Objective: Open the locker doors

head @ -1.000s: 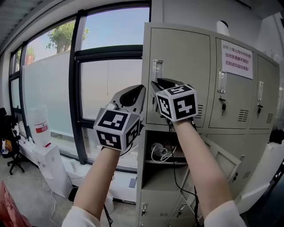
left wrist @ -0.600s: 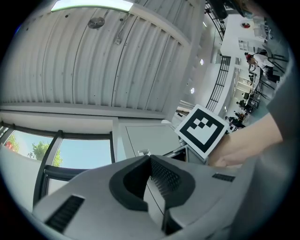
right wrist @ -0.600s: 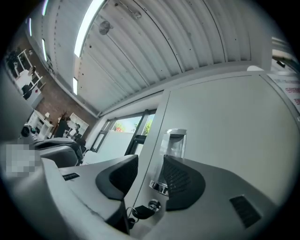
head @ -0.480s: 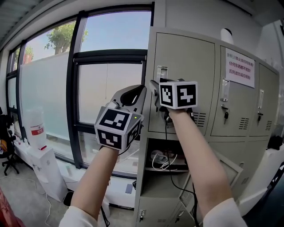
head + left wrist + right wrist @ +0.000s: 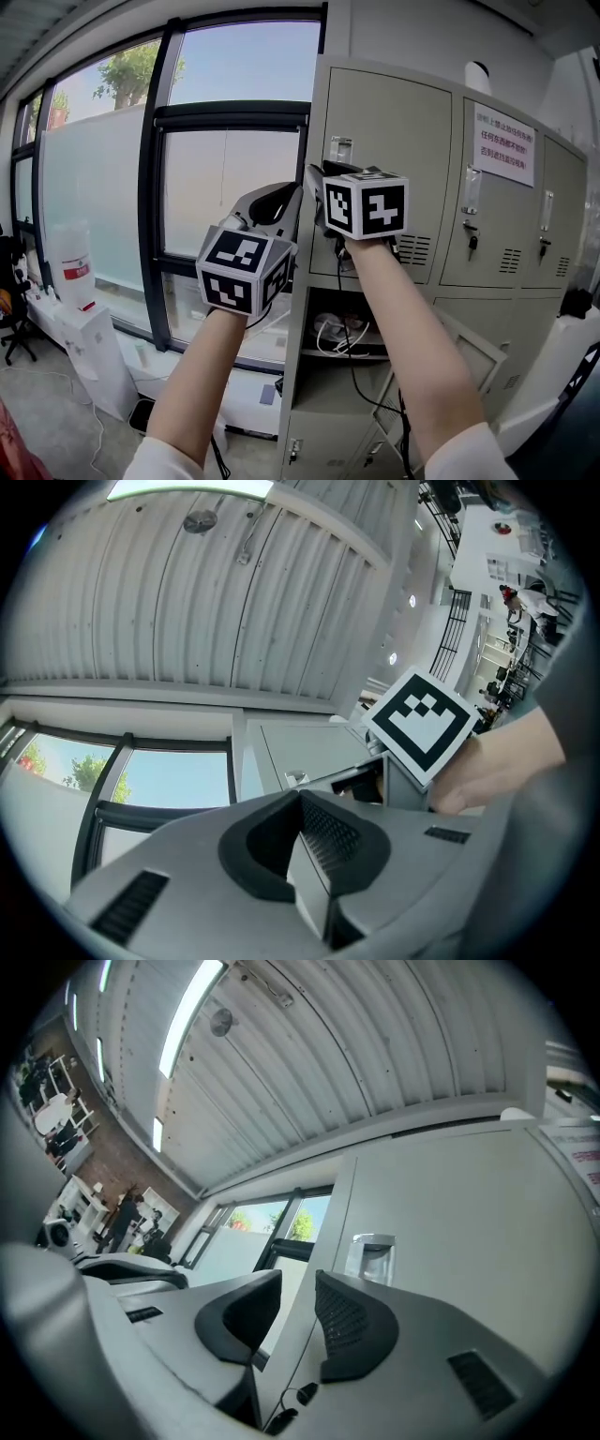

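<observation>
Tall window (image 5: 225,187) beneath a ribbed white ceiling (image 5: 187,592).

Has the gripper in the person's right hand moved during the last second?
Yes. The right gripper has risen slightly toward the clear door handle; its jaws have just been closing but grip nothing.

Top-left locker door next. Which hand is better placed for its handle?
Right. The right tool sits just below the shiny upright handle of the grey metal top-left locker door; its jaws, just closing, stand apart with nothing gripped. The left tool is shut, off beside the large glass window.
</observation>
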Action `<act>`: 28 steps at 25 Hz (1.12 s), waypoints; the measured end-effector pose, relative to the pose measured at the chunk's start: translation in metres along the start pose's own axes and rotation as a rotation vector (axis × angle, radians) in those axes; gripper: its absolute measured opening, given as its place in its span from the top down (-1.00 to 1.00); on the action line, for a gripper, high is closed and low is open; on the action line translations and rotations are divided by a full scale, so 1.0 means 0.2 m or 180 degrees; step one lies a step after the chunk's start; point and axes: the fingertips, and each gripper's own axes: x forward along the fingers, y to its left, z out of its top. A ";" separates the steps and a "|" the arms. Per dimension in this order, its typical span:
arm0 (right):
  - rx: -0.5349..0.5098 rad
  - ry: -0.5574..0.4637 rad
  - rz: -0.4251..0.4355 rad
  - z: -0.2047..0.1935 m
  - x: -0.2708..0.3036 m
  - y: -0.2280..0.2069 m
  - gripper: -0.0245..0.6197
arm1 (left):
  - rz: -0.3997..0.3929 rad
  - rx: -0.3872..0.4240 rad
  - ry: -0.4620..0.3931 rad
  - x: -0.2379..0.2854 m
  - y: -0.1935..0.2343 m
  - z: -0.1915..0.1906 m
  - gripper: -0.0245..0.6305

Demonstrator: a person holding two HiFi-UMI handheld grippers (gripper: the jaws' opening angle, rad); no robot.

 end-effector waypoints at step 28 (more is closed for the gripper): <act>0.0382 -0.0265 0.0341 0.10 -0.15 -0.02 0.31 | 0.0067 0.0003 0.0096 -0.06 -0.03 0.00 0.90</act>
